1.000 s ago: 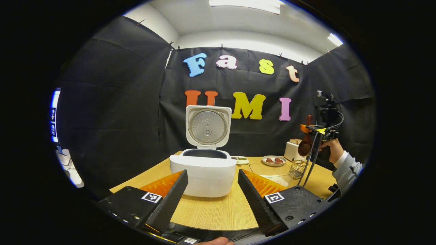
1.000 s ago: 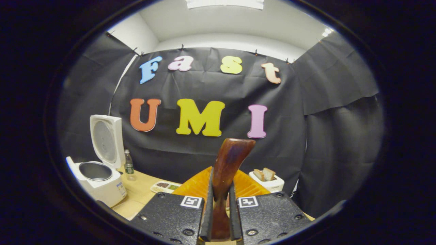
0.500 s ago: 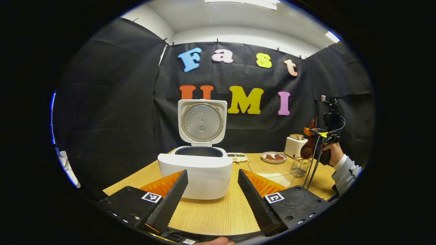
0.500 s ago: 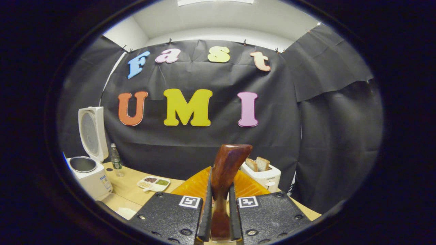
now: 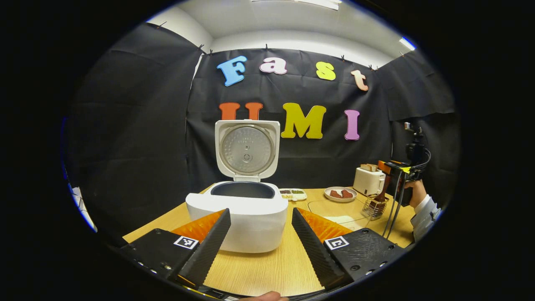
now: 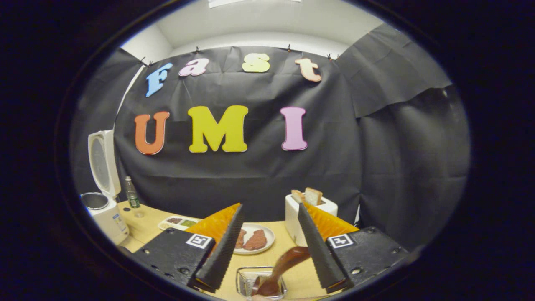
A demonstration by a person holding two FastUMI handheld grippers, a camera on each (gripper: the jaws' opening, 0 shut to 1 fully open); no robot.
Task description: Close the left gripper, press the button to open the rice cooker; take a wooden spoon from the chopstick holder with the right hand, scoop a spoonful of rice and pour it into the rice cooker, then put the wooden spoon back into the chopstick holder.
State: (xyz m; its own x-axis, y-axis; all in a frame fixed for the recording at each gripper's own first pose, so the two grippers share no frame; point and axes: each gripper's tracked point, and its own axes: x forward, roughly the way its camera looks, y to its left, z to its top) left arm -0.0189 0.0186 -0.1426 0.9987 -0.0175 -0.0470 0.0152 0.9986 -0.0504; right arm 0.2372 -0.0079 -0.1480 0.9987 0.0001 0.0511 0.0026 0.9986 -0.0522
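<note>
Right tool [image 6: 267,246] just opened, dark wooden spoon [image 6: 279,267] dropped into wire chopstick holder [image 6: 261,284]; left tool [image 5: 261,240] apart. Lift straight clear.

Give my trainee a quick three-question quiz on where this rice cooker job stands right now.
1. True or false: the rice cooker lid is shut.
2. Where is the wooden spoon? A) clamped in the right gripper B) standing in the chopstick holder C) lying on the table
3. Fill in: both fingers of the left gripper are spread ____.

Key: 1 false, the lid stands up. 2 B, with the right gripper open above it. 3 apart.
</note>
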